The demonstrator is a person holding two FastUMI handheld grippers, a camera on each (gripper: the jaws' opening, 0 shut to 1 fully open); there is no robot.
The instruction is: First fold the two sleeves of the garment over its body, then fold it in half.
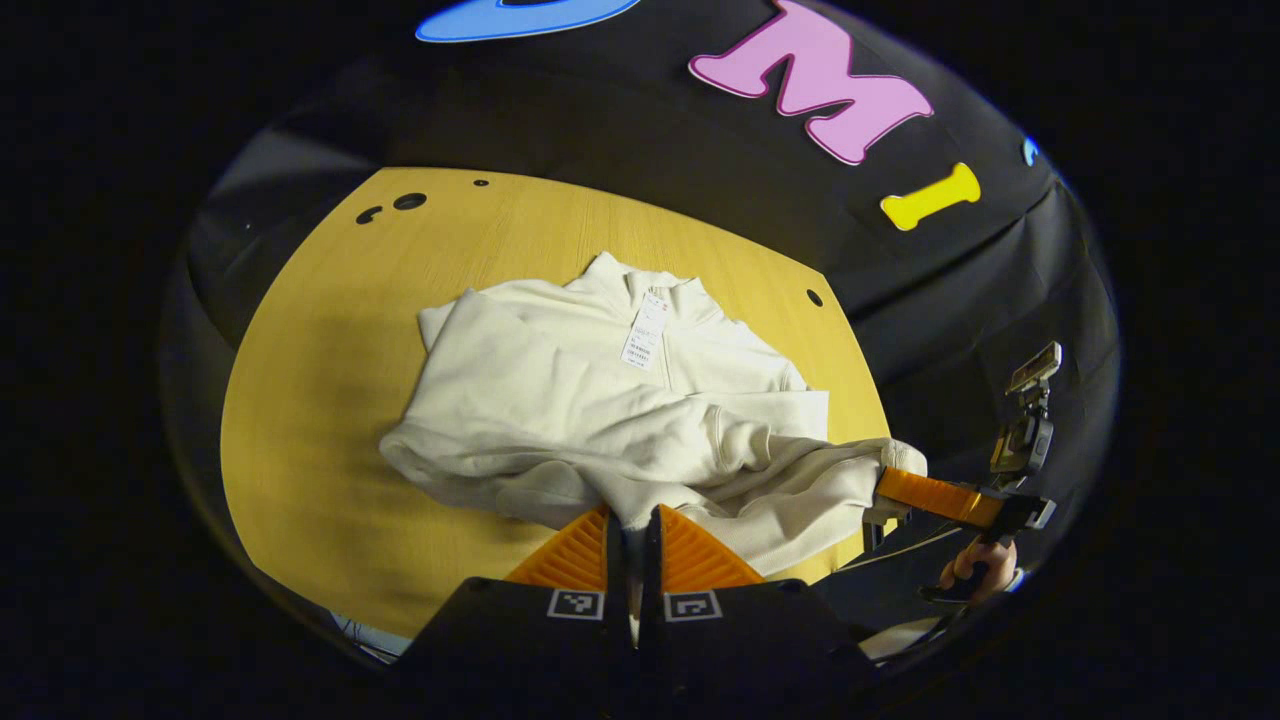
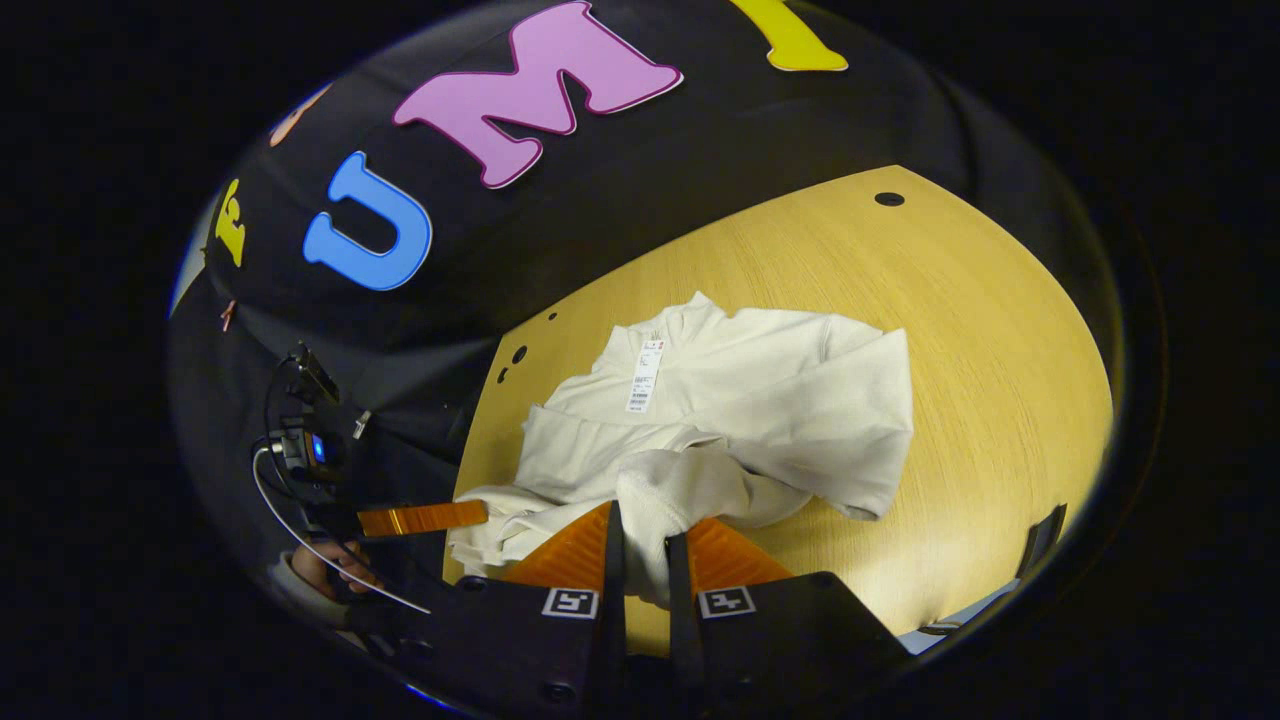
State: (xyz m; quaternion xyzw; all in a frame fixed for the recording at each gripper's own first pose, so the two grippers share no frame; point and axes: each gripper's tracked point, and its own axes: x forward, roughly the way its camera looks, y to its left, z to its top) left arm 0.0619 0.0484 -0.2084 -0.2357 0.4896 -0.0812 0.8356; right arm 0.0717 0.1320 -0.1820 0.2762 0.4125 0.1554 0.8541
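A cream, soft knit long-sleeved garment (image 1: 600, 400) is seen lying on the light wooden table (image 1: 320, 400), collar toward the far edge, both sleeves already laid across the body. The left gripper (image 1: 632, 545) is clenched on the near hem; the right gripper (image 2: 640, 545) is likewise closed on hem fabric. The cloth is judged light, limp and prone to sagging, so the hem corners are the proper hold. Bare table is noted beyond the collar and on both sides.
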